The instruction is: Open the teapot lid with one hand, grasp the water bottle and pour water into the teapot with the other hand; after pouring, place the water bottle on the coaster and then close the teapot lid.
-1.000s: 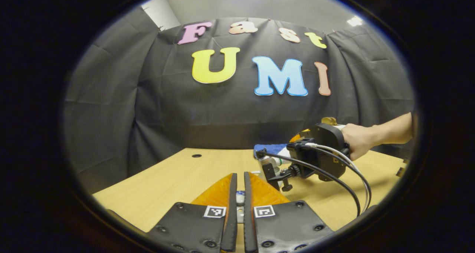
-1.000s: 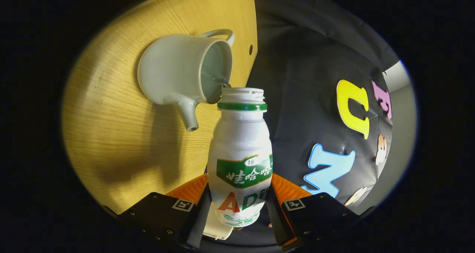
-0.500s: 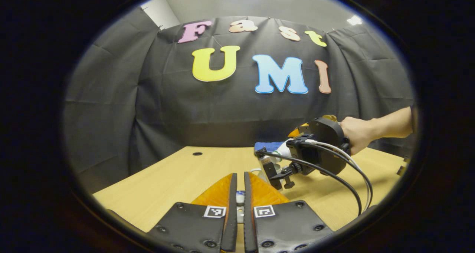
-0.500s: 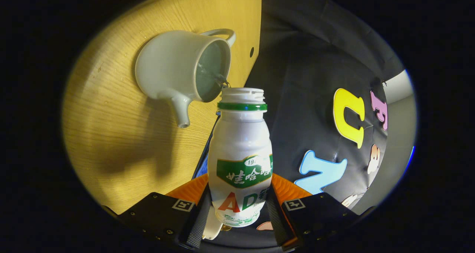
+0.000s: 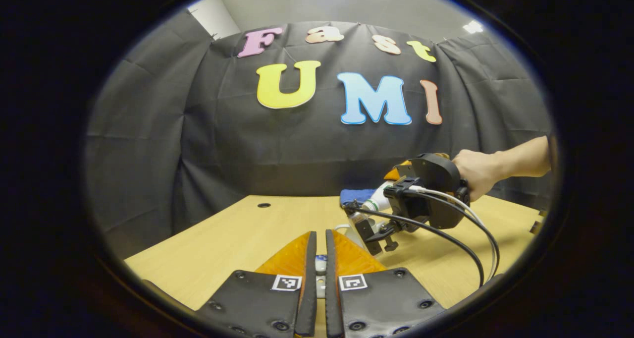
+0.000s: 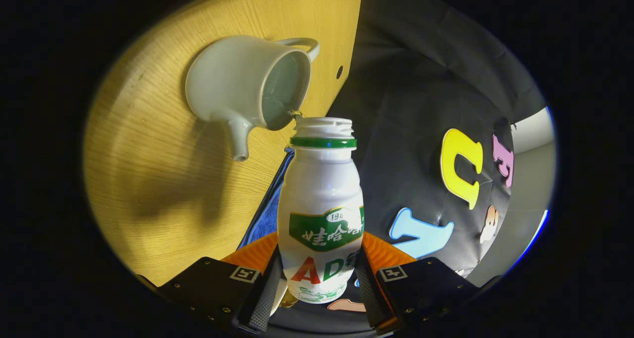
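Pouring step in hand. Right gripper (image 6: 319, 278) clamped on the water bottle (image 6: 321, 214), centre of frame, tipped with its mouth at the open teapot (image 6: 247, 83), upper left. Left gripper (image 5: 317, 258) fingers nearly together on a small pale piece, probably the lid; cannot tell for sure. Next, by my reckoning: right the bottle, carry it to the coaster. Surface: light wooden table (image 6: 148, 179); a blue cloth (image 5: 355, 196) lies at its far side; black cloth wall behind.

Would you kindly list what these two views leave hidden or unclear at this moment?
- Left gripper view: what the left gripper pinches is a sliver between its near-shut fingers; whether it is the lid cannot be told.
- Left gripper view: the teapot sits almost wholly behind the right gripper.
- Right gripper view: the water level inside the teapot is too dim.
- Right gripper view: the blue cloth is mostly behind the water bottle.
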A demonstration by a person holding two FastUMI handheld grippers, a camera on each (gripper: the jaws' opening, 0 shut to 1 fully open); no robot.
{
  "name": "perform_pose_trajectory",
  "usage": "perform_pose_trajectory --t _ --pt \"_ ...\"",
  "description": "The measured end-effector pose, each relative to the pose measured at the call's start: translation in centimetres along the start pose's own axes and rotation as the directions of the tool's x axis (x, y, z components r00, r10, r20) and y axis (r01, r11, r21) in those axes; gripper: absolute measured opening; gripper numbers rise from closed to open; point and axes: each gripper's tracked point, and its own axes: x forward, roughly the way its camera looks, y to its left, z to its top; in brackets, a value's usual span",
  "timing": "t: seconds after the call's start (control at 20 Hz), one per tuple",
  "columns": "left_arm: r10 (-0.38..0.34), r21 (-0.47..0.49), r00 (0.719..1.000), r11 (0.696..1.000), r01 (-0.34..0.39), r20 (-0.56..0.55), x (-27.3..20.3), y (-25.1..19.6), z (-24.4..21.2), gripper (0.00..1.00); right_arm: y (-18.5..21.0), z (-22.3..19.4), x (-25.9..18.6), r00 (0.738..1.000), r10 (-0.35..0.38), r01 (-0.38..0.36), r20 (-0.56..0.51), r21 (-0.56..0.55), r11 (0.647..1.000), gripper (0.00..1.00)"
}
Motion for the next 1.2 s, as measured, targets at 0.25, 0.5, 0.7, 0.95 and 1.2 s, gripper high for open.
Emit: perform_pose_trajectory --t 0.25,0.5,0.7,0.95,1.2 --pt "-0.001 0.003 1.0 1.0 0.001 0.002 -0.2 0.0 0.1 0.18 -0.5 0.1 0.0 1.0 -0.014 0.014 0.003 -0.039 0.999 0.72" --pt "0.001 0.005 1.0 1.0 -0.001 -0.002 -0.3 0.2 -0.1 0.18 -0.4 0.4 0.1 1.0 -0.019 0.019 0.01 -0.076 0.997 0.72" --pt "0.005 0.009 1.0 1.0 -0.005 -0.002 -0.3 0.4 0.0 0.18 -0.7 0.7 0.0 0.999 -0.038 0.04 0.02 -0.11 0.993 0.72" --pt "0.007 0.005 1.0 1.0 -0.007 -0.001 -0.2 0.4 -0.1 0.18 -1.1 1.4 0.2 0.997 -0.069 0.073 0.038 -0.144 0.987 0.72" --pt "0.01 0.009 1.0 1.0 -0.01 0.001 -0.2 0.3 0.0 0.13 -1.5 1.5 0.3 0.996 -0.081 0.086 0.044 -0.154 0.984 0.72"
